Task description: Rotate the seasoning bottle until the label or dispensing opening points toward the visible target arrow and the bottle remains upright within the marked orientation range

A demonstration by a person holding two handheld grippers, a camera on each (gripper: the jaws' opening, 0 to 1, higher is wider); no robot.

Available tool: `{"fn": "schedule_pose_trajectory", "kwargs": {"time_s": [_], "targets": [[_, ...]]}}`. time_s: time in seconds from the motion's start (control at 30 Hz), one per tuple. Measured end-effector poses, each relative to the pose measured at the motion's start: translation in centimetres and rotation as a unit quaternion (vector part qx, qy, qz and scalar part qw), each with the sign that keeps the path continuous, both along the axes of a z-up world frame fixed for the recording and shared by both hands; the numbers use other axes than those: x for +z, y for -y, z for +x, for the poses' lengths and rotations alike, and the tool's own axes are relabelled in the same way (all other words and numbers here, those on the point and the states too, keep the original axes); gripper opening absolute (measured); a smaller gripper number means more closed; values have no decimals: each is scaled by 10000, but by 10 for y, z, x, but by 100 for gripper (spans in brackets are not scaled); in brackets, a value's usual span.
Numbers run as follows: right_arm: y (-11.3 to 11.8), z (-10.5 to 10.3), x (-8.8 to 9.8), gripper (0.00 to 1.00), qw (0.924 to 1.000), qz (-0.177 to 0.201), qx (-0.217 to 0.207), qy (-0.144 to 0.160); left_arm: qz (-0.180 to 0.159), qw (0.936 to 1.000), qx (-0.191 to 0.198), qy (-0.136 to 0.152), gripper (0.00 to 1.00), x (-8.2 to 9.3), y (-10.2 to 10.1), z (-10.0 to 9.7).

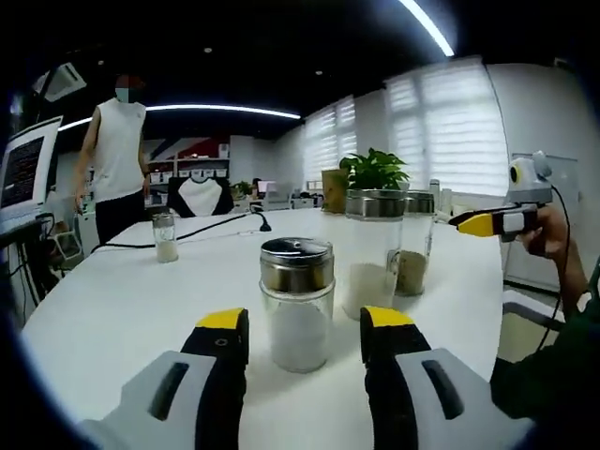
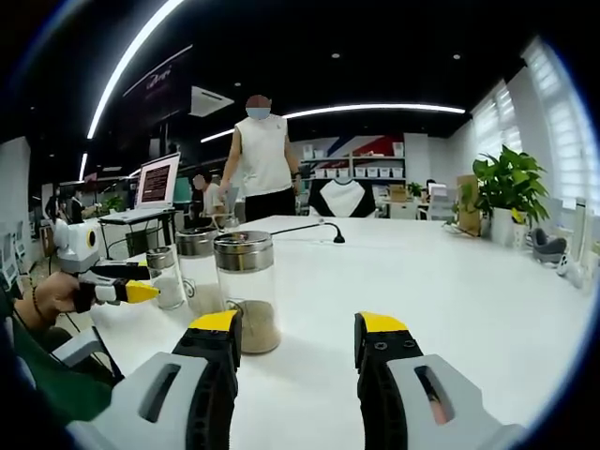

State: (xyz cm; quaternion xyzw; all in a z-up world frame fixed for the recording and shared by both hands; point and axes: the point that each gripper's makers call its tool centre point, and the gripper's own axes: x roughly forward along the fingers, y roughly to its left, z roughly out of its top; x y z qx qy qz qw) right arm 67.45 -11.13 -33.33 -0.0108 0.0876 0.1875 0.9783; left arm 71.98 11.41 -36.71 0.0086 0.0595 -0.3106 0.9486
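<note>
- Glass seasoning bottle [image 1: 296,302] with a perforated steel cap stood upright on the white table [image 1: 122,300], just ahead of the left gripper [image 1: 305,330], whose jaws were apart and empty.
- Right gripper [image 2: 298,336] was likewise spread, its jaws empty, beside a jar of brownish granules [image 2: 247,291].
- Judgement: centre the jaws on the body, clamp gently, twist about the vertical axis without tipping.
- No label, arrow or legible writing was seen.

Monitor [image 1: 23,169] text too small to read — screen (left) cut off.
</note>
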Motion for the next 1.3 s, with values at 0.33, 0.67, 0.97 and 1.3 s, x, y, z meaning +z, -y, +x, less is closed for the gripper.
{"fn": "schedule_pose_trajectory", "kwargs": {"time_s": [0.33,0.67,0.97,1.3], "targets": [[-1,-2,0,48,10000,15,12,9,-49,9988,493,14,49,1,12,-1],[2,-1,1,48,10000,40,-11,28,-126,9958,906,33,45,2,7,7],[6,2,1,48,10000,48,-18,27,88,9949,998,99,34,-1,6,14],[7,4,1,48,10000,33,1,8,-19,9953,964,90,34,-1,5,13]]}}
